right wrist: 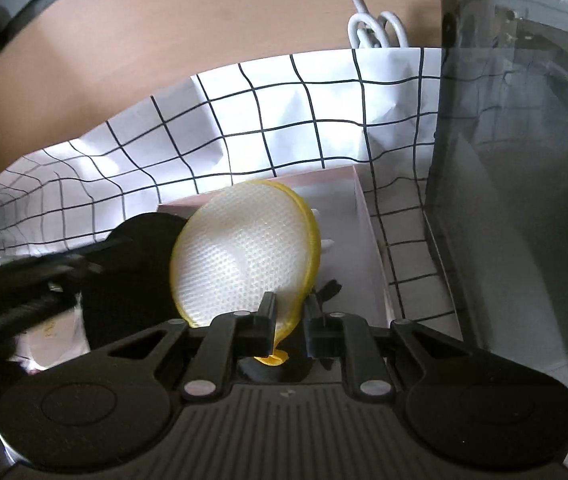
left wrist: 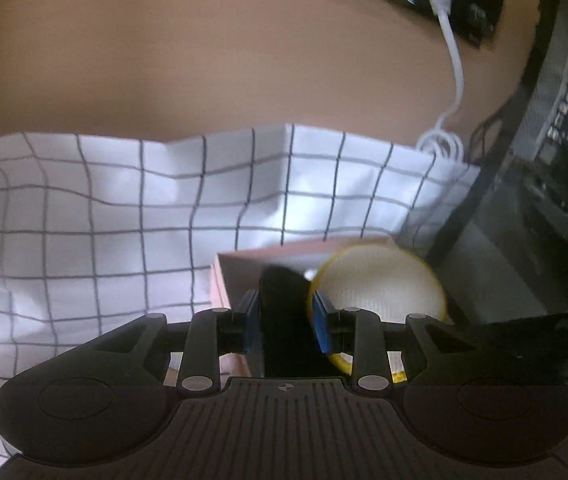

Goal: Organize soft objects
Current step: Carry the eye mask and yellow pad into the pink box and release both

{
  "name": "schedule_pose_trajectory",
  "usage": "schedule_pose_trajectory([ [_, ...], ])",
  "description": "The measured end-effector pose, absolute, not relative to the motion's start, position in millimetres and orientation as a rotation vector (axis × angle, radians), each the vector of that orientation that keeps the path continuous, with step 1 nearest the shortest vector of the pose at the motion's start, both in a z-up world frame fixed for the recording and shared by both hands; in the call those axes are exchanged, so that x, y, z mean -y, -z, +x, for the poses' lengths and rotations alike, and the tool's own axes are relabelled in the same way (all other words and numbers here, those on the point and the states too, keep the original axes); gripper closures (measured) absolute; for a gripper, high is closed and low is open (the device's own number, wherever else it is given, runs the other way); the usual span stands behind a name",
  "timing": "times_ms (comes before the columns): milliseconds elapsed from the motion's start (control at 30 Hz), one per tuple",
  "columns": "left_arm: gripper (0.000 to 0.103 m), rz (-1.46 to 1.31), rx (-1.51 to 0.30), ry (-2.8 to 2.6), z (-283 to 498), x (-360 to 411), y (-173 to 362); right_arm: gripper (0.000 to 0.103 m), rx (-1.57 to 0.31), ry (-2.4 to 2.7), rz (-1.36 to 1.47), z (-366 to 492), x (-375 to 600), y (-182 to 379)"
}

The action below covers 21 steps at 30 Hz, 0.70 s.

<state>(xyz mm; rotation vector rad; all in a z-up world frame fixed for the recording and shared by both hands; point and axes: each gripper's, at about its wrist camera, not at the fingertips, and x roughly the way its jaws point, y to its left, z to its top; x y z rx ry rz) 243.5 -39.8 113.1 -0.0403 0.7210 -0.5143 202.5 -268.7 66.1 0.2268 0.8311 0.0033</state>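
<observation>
Placement into the pink box [right wrist: 367, 216] is judged under way: the yellow-rimmed mesh pad [right wrist: 244, 252] is pinched at its six-o'clock edge by the right gripper [right wrist: 289, 312]. A black soft item [left wrist: 284, 304] sits between the left gripper [left wrist: 285, 320] jaws; contact cannot be told. Lowering, then release, is called for.

left gripper [left wrist: 285, 312] fingers astride black pad [left wrist: 284, 300] | yellow-rimmed pad [left wrist: 383, 284] beside | pink box [left wrist: 244, 264]

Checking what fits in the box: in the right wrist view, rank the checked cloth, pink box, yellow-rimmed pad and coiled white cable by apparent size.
1. checked cloth
2. pink box
3. yellow-rimmed pad, though nearness to the camera enlarges it
4. coiled white cable
</observation>
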Motion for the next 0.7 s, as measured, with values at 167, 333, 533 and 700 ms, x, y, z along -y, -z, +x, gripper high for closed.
schedule_pose_trajectory([
  [167,0.074,-0.023,-0.731,0.536,239,44,-116,0.088,-0.823,0.067,0.152,210,268,-67],
  [333,0.079,0.024,-0.784,0.516,245,57,-97,0.084,-0.813,0.027,0.205,197,277,-77],
  [533,0.082,0.075,-0.834,0.560,254,77,-79,0.070,-0.712,0.030,0.140,170,272,-99],
  [700,0.081,0.012,-0.830,0.593,254,61,-91,0.068,-0.633,0.022,0.129,166,273,-110],
])
